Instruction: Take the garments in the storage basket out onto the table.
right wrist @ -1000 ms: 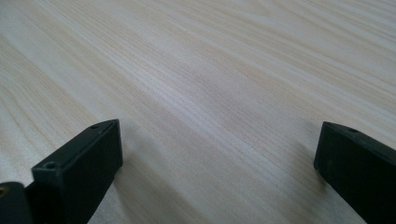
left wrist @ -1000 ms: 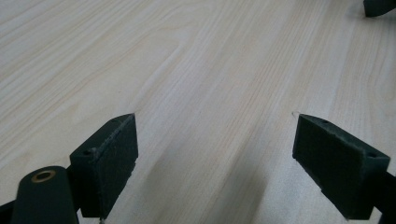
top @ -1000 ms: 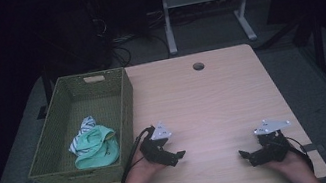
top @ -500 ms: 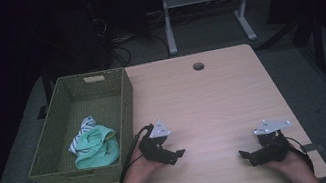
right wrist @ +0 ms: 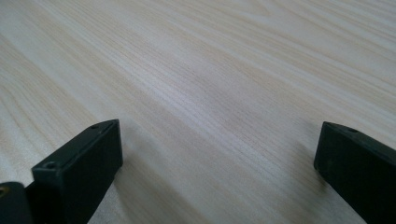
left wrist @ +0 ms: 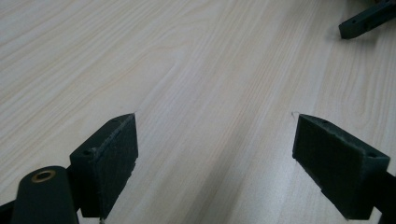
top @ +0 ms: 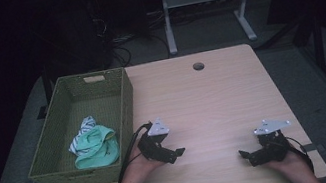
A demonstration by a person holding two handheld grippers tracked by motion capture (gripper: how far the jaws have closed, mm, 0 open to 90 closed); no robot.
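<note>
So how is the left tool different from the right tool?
The left tool sits right beside the green basket; the right tool sits near the table's other edge. The left tool points right, the right tool points left. Both are open, holding nothing.

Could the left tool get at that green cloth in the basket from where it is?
Probably yes. The left tool sits open on the table right beside the basket, and the green cloth lies uncovered at the near end. It would only need lifting over the wall.
</note>
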